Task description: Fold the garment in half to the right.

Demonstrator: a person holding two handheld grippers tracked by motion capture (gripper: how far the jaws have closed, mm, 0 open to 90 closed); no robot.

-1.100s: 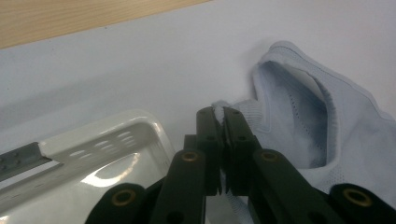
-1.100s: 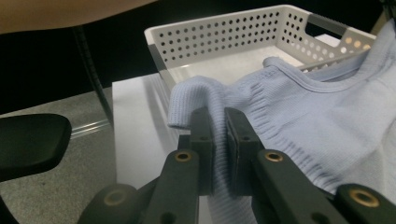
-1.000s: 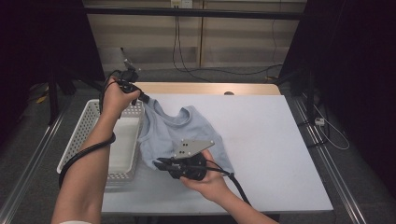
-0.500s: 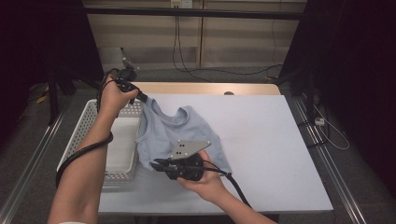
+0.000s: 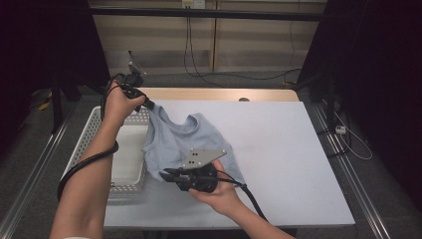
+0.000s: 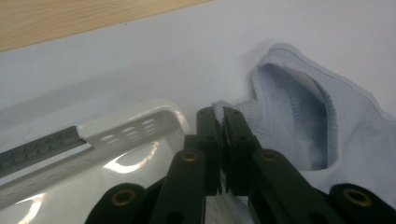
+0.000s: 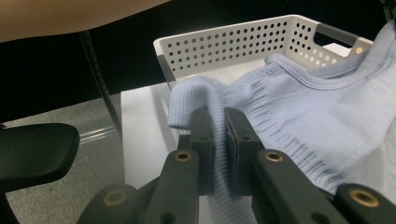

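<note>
Pale blue knitted sleeveless top (image 5: 191,142) spread on the white table surface (image 5: 278,149), draped partly over the near right rim of the white perforated plastic basket (image 5: 94,134) at the table's left side. One shoulder strap lifted toward the far left corner, pinched in the left gripper (image 5: 149,106); in the left gripper view, black jaws pressed nearly together on a thin fold of the mesh-textured fabric (image 6: 299,116), armhole opening gaping just to the right of the tips, glossy basket corner (image 6: 140,130) just below and to the left. Ribbed hem at the near edge of the garment clamped in the right gripper (image 5: 166,175); in the right gripper view, jaws narrow and closed on the rolled ribbed edge (image 7: 205,100), cloth bunched over the tips and running off to the right, basket wall (image 7: 233,42) with rows of round holes behind. Left hand (image 5: 119,102) raised over the basket's far end, forearm stretching down the left of the high view, black cable looped around it. Right hand (image 5: 219,191) low near the table's front edge, grey three-cornered plate (image 5: 203,157) above the gripper body, cable trailing toward the bottom. Strip of light wooden board (image 5: 219,94) along the table's far edge, dark curtains on both sides.
</note>
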